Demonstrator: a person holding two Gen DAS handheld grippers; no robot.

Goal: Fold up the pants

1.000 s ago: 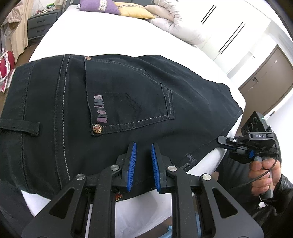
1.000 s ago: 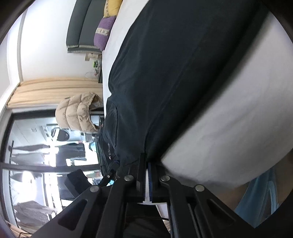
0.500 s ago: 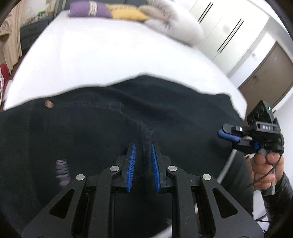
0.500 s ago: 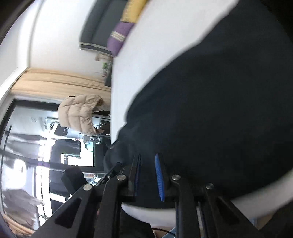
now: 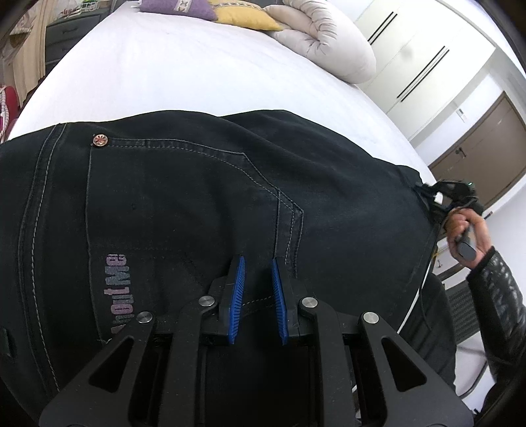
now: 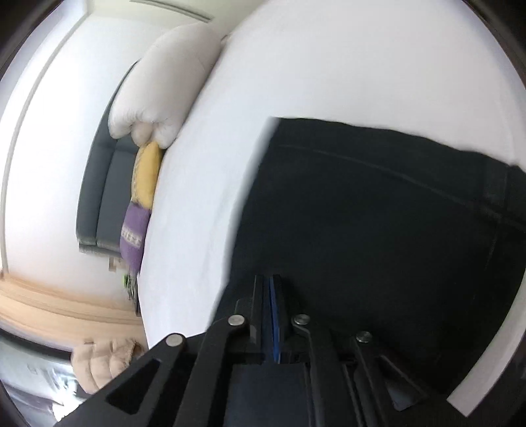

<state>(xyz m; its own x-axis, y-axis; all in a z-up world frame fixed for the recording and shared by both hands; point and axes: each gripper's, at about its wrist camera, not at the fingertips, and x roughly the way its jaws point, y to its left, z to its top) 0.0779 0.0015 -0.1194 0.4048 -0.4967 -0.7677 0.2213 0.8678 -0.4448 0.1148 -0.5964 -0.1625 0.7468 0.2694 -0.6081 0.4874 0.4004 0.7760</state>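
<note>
Pants [image 5: 203, 210] cover white bed [image 5: 184, 72]; left gripper [image 5: 258, 282] gapes empty, right gripper [image 6: 270, 295] seemingly pinches them.

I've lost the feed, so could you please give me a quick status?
Left hand-held gripper open over black pants. Right hand-held gripper shut on pants edge. Pants flat on white bed; nothing in the way.

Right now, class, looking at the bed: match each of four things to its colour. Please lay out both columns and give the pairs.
Things:
1. pants
2. bed sheet
3. cushion nearest the rolled duvet
4. pads of the left tool

Colours:
A. blue
B. yellow
C. black
D. white

Pairs: 1-C, 2-D, 3-B, 4-A
</note>
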